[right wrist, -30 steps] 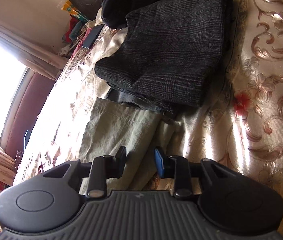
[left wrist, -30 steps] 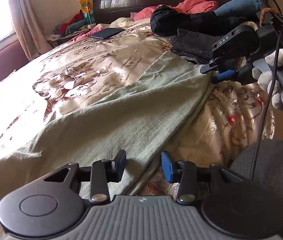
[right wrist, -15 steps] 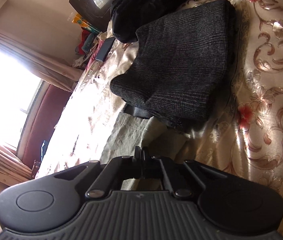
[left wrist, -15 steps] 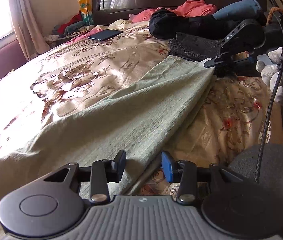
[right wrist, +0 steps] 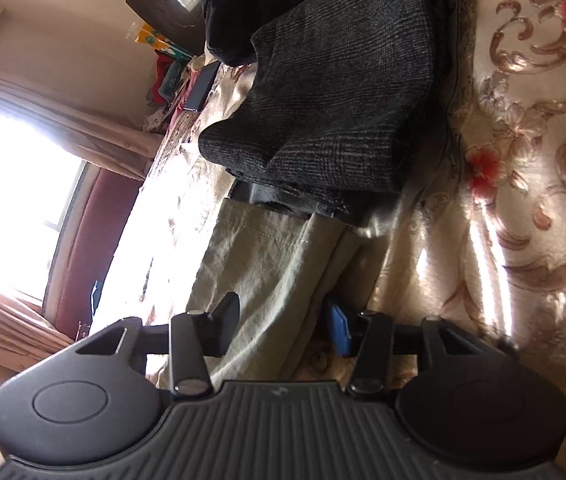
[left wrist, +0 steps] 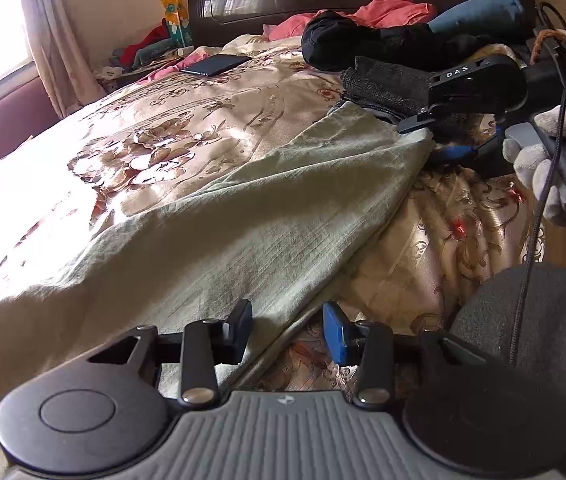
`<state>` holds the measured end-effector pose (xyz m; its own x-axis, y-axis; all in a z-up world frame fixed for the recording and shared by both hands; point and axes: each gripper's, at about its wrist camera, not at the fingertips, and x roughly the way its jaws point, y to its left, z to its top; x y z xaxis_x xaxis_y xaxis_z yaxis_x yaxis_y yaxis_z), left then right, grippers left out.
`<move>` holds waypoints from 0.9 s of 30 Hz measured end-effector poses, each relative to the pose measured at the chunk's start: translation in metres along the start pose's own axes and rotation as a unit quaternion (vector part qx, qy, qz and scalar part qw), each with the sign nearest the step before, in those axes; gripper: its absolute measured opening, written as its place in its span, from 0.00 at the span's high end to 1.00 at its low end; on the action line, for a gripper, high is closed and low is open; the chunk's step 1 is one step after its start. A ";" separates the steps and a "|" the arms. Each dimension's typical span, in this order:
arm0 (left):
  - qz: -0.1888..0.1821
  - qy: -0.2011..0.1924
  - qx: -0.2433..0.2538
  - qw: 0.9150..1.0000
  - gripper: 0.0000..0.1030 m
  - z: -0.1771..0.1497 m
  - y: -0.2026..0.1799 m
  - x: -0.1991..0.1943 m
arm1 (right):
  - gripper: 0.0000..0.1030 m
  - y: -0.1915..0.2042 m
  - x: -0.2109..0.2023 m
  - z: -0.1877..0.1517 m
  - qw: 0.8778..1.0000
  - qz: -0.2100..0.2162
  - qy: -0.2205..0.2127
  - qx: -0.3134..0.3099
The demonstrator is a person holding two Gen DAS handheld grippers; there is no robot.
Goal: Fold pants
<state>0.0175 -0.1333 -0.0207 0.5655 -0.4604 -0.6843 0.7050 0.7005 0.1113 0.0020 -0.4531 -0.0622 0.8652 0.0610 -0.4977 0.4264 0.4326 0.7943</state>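
Pale green pants (left wrist: 219, 232) lie stretched along the floral bedspread, the hem end far from me in the left wrist view. My left gripper (left wrist: 287, 330) is open, its fingers straddling the near edge of the pants. My right gripper (right wrist: 283, 320) is open with the pants' hem end (right wrist: 267, 256) lying between its fingers. In the left wrist view the right gripper (left wrist: 431, 140) sits at the far corner of the pants, held by a white-gloved hand.
A folded dark grey garment (right wrist: 335, 92) lies just past the hem, also in the left wrist view (left wrist: 383, 84). Black, pink and blue clothes (left wrist: 383, 36) pile by the headboard. A dark tablet (left wrist: 215, 65) lies on the bedspread (left wrist: 187, 128). A window is left.
My right gripper shut on the pants' hem half a second ago and is now open again, with the cloth lying between its fingers. The left gripper stayed open in place.
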 end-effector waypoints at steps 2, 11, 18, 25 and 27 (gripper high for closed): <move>-0.001 -0.002 -0.005 1.000 0.48 0.001 0.000 0.000 | 0.53 0.002 0.012 0.000 1.000 0.009 -0.009 0.001; -0.001 -0.014 -0.024 1.000 0.48 0.000 0.010 0.000 | 0.95 0.007 0.017 -0.013 0.996 0.082 0.016 0.027; 0.012 -0.036 -0.025 0.999 0.44 0.017 0.023 0.001 | 0.96 0.045 -0.014 0.034 0.990 0.108 -0.087 -0.007; 0.010 0.000 -0.048 0.999 0.44 0.000 0.022 0.009 | 0.91 0.008 0.015 0.020 0.999 0.032 -0.005 0.021; 0.013 0.005 -0.049 0.999 0.43 -0.003 0.025 0.006 | 0.93 0.010 0.016 0.022 0.999 0.028 -0.009 0.034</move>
<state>0.0374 -0.1170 -0.0238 0.5782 -0.4366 -0.6893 0.6448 0.7621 0.0582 0.0256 -0.4682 -0.0547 0.8924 0.0676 -0.4462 0.3936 0.3670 0.8428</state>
